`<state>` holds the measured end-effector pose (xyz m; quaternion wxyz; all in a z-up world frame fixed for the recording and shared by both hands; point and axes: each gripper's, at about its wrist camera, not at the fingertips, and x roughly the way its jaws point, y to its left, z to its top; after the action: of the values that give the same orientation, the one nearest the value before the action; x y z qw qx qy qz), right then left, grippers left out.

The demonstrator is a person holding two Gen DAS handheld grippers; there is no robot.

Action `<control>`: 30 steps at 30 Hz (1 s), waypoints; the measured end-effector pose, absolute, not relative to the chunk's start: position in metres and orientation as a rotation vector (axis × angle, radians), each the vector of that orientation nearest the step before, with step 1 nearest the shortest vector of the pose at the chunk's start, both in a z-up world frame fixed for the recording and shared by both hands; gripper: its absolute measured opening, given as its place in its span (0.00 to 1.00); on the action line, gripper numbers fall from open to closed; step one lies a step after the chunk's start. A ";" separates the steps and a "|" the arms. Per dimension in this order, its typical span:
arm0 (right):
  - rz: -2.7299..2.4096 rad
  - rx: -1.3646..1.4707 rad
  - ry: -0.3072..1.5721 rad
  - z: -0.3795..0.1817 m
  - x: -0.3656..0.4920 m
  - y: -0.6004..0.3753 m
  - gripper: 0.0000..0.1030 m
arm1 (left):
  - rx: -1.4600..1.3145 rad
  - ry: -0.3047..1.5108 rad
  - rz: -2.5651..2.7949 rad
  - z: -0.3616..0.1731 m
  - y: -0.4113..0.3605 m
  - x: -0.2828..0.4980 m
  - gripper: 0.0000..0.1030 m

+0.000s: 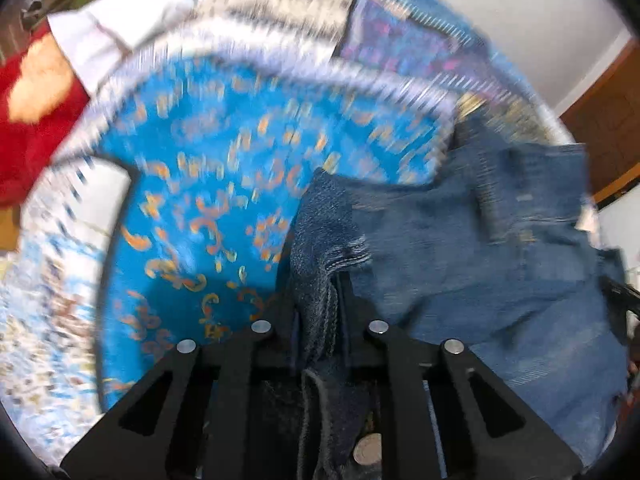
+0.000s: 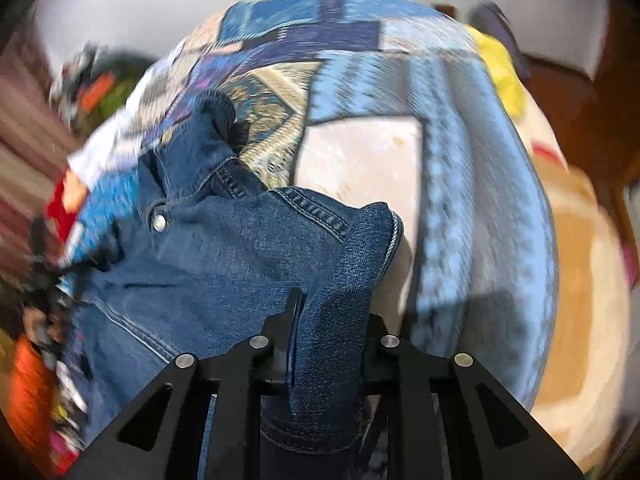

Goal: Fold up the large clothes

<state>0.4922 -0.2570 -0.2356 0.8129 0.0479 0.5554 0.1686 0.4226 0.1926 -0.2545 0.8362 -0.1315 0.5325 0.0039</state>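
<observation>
A blue denim garment (image 1: 460,248) with a metal snap button hangs between my two grippers above a patchwork bedspread. My left gripper (image 1: 320,312) is shut on a thick folded denim edge that runs down between its jaws. My right gripper (image 2: 324,320) is shut on another denim edge (image 2: 348,280), and the rest of the garment (image 2: 208,248) spreads left of it with the snap (image 2: 159,223) showing. Both views are motion-blurred.
A bright blue panel with orange marks (image 1: 224,184) lies under the left gripper. The patchwork bedspread (image 2: 460,152) fills the right wrist view. Red cloth (image 1: 32,132) lies at the left, a yellow item (image 2: 500,76) at the far right, and wooden furniture (image 1: 600,128) beyond.
</observation>
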 end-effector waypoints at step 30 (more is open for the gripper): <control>0.248 -0.068 1.075 -0.241 0.583 -0.212 0.81 | -0.147 1.101 0.222 -0.264 0.247 0.442 0.23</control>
<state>0.5825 -0.2118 -0.2408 0.8512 -0.0323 0.5104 0.1180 0.4418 0.2471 -0.2636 0.8439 -0.0694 0.5215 0.1053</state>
